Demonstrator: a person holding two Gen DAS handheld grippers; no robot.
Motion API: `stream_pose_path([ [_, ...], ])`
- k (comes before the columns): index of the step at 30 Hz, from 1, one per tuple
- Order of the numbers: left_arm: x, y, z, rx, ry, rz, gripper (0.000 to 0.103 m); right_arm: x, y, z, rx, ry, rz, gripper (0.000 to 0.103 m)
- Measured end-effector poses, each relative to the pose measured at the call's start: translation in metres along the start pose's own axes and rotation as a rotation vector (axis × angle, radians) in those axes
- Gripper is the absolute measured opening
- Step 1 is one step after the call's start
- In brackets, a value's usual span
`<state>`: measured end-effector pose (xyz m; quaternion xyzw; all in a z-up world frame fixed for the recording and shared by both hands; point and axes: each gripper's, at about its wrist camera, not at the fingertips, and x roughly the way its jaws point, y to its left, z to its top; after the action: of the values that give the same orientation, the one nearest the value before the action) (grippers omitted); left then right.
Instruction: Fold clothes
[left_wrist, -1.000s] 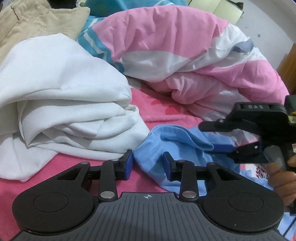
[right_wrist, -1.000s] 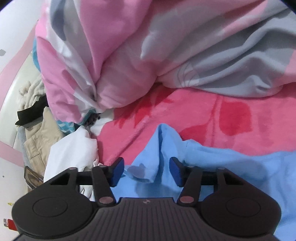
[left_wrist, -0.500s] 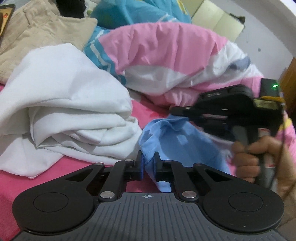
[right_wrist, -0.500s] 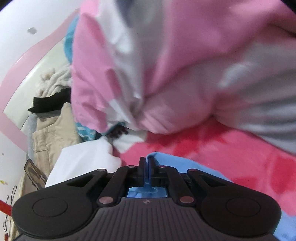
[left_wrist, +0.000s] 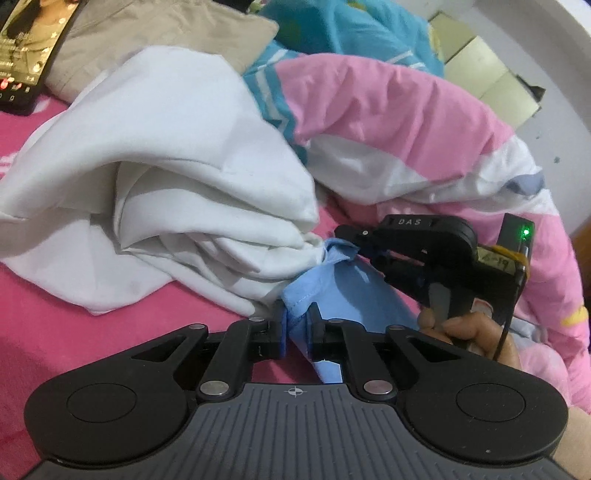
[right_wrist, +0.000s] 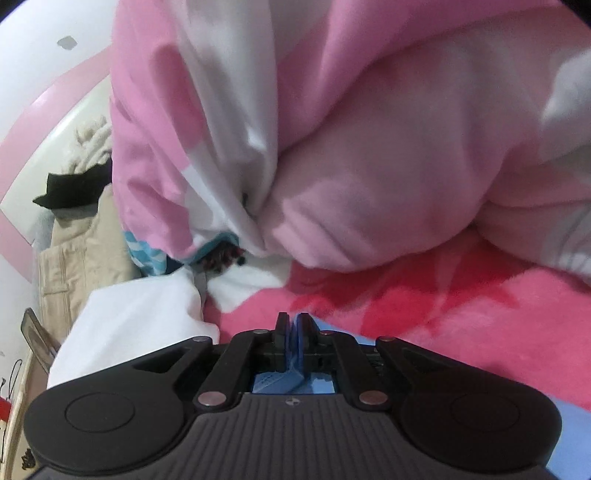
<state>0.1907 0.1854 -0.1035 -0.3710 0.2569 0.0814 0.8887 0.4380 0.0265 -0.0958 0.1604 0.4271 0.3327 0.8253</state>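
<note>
On the pink bed (left_wrist: 110, 343), blue garment (left_wrist: 332, 291) pinched in both tongs

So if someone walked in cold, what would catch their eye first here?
Probably the light blue garment at centre, pinched by both tongs: the left tongs low in front, the right tongs just beyond. Next, the white garment heap to its left and the pink and white duvet bulging behind.

Only clear text: "DAS", raised letters on top of the right gripper (left_wrist: 356, 248), seen from the left wrist cam. Yellow tag (left_wrist: 503, 263) on its rear has handwritten marks, illegible (maybe digits, can't tell). Phone screen (left_wrist: 31, 51) top left shows small white caption lines, too blurry to read. Right wrist cam: no text.
</note>
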Motion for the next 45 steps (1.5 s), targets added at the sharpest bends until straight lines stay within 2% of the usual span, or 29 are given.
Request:
stream_pose_path([
  [5,-0.013,-0.024,-0.01,0.154,-0.082,-0.021,0.009,-0.034,0.001,0.009,0.011,-0.094,0.02,0.009],
  [7,-0.021,-0.034,-0.014,0.219,-0.144,-0.009,0.009,-0.043,0.0,0.01,0.017,-0.096,0.013,0.009],
  [10,-0.03,-0.04,-0.016,0.255,-0.204,0.015,0.01,-0.051,0.001,0.008,0.002,-0.085,-0.001,0.009],
  [18,-0.038,-0.02,-0.007,0.119,-0.23,0.084,0.013,-0.06,0.006,-0.004,-0.033,-0.037,-0.04,0.009],
  [21,-0.042,-0.012,-0.002,0.068,-0.254,0.099,0.017,-0.062,0.009,-0.007,-0.049,-0.016,-0.051,0.009],
  [25,-0.044,-0.009,0.001,0.052,-0.274,0.112,0.02,-0.05,0.019,-0.012,-0.087,0.067,-0.031,0.009],
  [30,-0.041,-0.01,0.001,0.071,-0.262,0.113,0.02,-0.002,0.038,-0.018,-0.15,0.199,-0.079,0.009],
  [34,-0.036,-0.011,0.001,0.091,-0.25,0.12,0.02,0.013,0.045,-0.006,-0.114,0.12,-0.071,0.009],
  [37,-0.029,-0.011,0.001,0.111,-0.212,0.118,0.02,0.004,0.042,0.002,-0.055,0.051,-0.061,0.01],
  [41,-0.018,-0.015,-0.003,0.153,-0.13,0.091,0.021,-0.038,0.033,0.003,-0.031,-0.027,-0.053,0.01],
  [45,-0.023,-0.026,-0.007,0.214,-0.155,0.057,0.021,-0.101,0.013,-0.003,0.011,-0.09,-0.084,0.011],
])
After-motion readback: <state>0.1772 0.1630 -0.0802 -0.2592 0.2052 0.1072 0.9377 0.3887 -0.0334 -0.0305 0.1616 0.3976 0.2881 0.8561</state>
